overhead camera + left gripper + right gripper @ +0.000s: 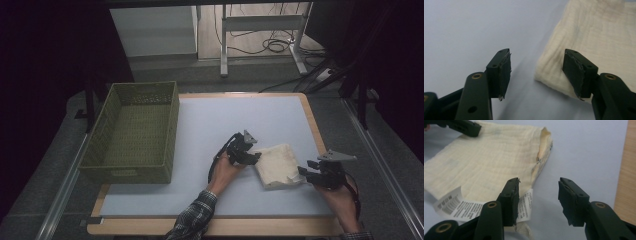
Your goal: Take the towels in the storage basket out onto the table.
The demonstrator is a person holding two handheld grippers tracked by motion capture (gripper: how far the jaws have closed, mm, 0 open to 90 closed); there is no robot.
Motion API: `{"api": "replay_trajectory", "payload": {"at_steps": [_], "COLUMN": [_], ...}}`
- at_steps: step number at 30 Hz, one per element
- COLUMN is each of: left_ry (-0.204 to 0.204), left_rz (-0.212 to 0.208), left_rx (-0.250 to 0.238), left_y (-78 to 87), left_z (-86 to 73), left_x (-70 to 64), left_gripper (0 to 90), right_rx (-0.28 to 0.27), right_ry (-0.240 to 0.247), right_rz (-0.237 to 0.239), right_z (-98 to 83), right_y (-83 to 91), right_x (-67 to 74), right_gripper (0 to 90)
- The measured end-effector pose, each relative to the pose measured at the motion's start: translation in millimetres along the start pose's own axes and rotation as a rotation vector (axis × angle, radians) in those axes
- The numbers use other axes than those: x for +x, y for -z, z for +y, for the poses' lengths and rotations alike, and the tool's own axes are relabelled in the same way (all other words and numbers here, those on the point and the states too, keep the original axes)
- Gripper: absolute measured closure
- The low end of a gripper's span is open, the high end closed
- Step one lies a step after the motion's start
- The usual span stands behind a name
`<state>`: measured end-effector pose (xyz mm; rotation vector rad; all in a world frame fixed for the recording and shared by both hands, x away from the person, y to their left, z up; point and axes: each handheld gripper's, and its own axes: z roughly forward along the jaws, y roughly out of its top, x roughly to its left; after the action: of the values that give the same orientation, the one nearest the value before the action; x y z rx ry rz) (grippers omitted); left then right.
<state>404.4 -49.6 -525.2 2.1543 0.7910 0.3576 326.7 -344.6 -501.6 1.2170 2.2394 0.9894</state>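
Observation:
A folded cream cloth (277, 165) lies flat on the pale blue mat (225, 120), right of centre. My left gripper (252, 156) is at the cloth's left edge. In the left gripper view its jaws (537, 57) stand open: one is over the bare mat, the other over the cloth's corner (599, 37), and neither pad presses on it. My right gripper (306, 175) is at the cloth's near right corner. It (539, 183) is open too, one jaw above the cloth (494, 162) by its white care labels (451, 203), the other above the mat.
A green woven basket (172, 130) stands on the left part of the table, with nothing visible inside. The wooden table edge (315, 130) borders the mat on the right. Desk legs and cables are on the floor beyond the table.

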Motion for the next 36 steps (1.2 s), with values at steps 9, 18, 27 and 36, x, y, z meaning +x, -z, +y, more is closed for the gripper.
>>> {"api": "replay_trajectory", "payload": {"at_steps": [9, 18, 27, 36], "left_ry": [0.064, 0.076, 0.097, 0.072], "left_rz": [-0.014, -0.046, -0.083, -0.136], "left_rx": [0.035, 0.068, 0.09, 0.057], "left_y": [-2.2, -6.9, -4.4, -0.2], "left_z": [-1.7, -3.2, -0.8, -0.6], "left_x": [9.7, 12.8, 5.8, 2.5], "left_gripper": [37.5, 37.1, 59.7, 84.2], "right_rx": [0.056, 0.083, 0.1, 0.087], "right_ry": [-0.01, -0.014, -0.084, -0.099], "right_rz": [0.044, 0.069, 0.179, 0.201], "right_z": [-9.4, -9.9, -8.4, -8.7], "right_y": [-9.7, -11.4, -13.4, -10.4], "right_x": [4.8, 10.7, 11.0, 14.7], "right_gripper": [43.7, 49.2, 81.8, 83.5]}}
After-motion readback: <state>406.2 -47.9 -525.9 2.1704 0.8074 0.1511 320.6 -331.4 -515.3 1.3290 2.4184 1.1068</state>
